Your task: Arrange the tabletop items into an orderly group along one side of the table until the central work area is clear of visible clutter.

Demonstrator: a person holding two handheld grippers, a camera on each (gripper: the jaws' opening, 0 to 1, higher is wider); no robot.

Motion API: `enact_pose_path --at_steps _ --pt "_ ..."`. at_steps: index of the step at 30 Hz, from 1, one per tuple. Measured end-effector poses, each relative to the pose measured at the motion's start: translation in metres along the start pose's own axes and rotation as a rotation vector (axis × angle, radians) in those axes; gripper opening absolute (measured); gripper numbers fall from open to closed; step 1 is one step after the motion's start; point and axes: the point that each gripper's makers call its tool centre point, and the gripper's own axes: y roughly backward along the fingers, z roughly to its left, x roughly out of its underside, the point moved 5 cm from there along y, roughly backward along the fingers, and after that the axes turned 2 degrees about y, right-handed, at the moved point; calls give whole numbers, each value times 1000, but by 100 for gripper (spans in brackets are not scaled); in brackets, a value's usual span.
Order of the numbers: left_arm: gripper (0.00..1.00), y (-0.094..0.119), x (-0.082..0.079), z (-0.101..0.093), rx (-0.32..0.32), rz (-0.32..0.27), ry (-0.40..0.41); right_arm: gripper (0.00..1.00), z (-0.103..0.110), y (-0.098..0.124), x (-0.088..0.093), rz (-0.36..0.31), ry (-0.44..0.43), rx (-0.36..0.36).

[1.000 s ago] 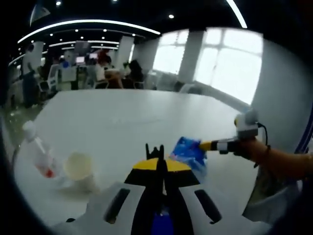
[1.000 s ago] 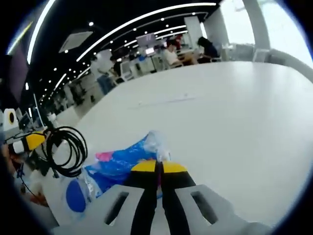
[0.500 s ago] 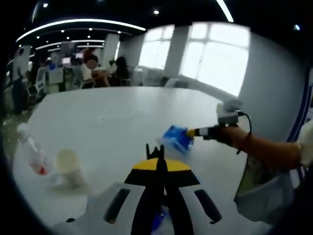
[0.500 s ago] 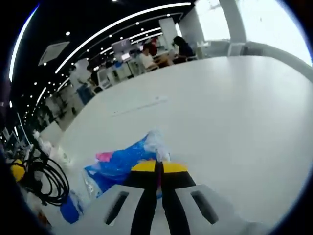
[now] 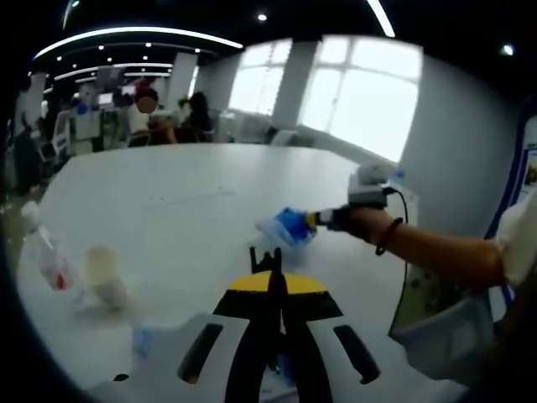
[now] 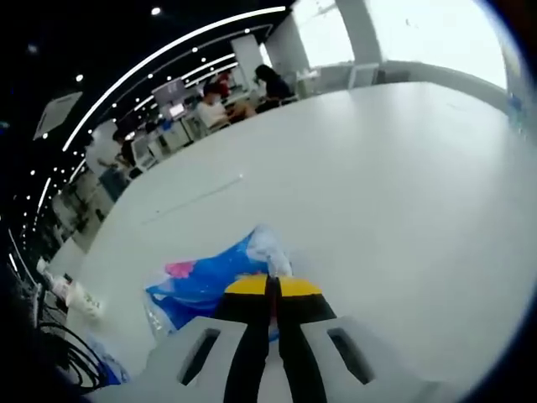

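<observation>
In the right gripper view the right gripper (image 6: 273, 290) has its jaws clamped on a blue plastic packet (image 6: 210, 281) with a pink patch, held above the white table (image 6: 377, 185); any print on it is too blurred to read. In the left gripper view the left gripper (image 5: 268, 264) shows its jaws pressed together with nothing between the tips. To their left a paper cup (image 5: 102, 270) and a clear bottle (image 5: 46, 260) with a red label sit side by side near the table edge, no lettering legible.

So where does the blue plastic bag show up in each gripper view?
Left gripper view: blue plastic bag sits right of centre over the white table, held by the right gripper.
Right gripper view: bag lower centre-left, pinched in shut jaws.
Shared landmark: the white table.
</observation>
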Motion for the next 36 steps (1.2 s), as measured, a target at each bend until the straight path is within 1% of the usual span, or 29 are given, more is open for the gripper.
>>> enact_pose_path --at_steps 2,7,9,10,13,18,22,27,30,32,33,36 --pt "0 0 1 -2 4 4 -4 2 -3 -3 -1 -5 4 18" --pt "0 0 4 -6 8 11 -11 2 -6 -10 -1 -7 -7 34" --pt "0 2 2 -10 37 -10 13 2 -8 -13 1 -4 -26 40" --pt "0 4 2 -11 38 -17 17 2 -8 -14 1 -4 -21 46" --pt "0 6 1 -11 26 -17 -11 2 -9 -18 3 0 -9 54" --pt "0 6 4 -12 27 -5 -12 2 -13 -20 7 10 -35 77" --pt "0 6 6 -12 31 1 -6 2 -12 -22 10 13 -25 92" --pt "0 6 8 -14 43 0 -3 3 -13 -26 12 21 -37 88" --pt "0 7 9 -15 46 7 7 4 -10 -27 12 14 -30 70" --pt "0 7 9 -14 44 7 5 5 -11 -27 12 13 -27 74" --pt "0 8 8 -13 43 6 7 6 -10 -27 12 14 -36 64" --pt "0 8 8 -13 44 7 13 10 -10 -26 12 17 -47 61"
